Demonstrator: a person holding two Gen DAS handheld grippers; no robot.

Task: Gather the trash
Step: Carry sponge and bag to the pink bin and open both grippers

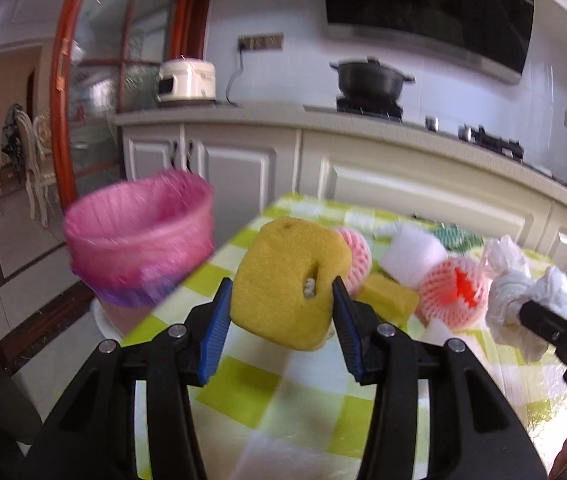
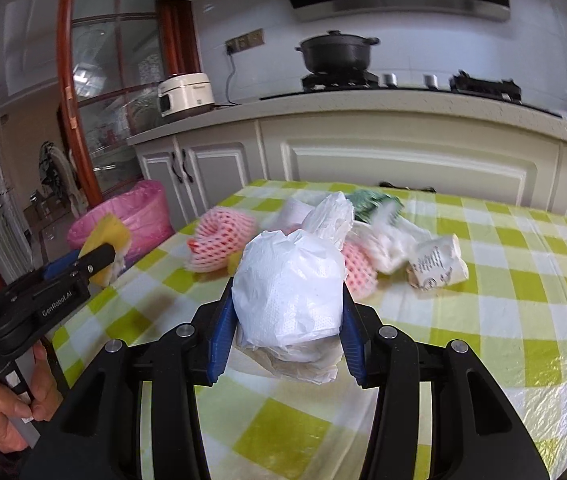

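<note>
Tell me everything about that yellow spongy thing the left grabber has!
The yellow sponge is a thick, rounded-square block with a rough, porous surface, a small dark speck near its top and a slot-like hole with something whitish inside. It looks soft and foamy. The left gripper holds it tilted above the checked tablecloth, blue jaws pressed against two opposite sides. From the right wrist view it sits in front of the pink-lined bin, not yet dropped in. Only the jaws appear to touch it.

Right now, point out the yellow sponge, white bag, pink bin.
yellow sponge (image 1: 283, 284), left wrist view, front face
white bag (image 2: 289, 292), right wrist view, bulging middle
pink bin (image 1: 143, 236), left wrist view, liner's outer wall
</note>
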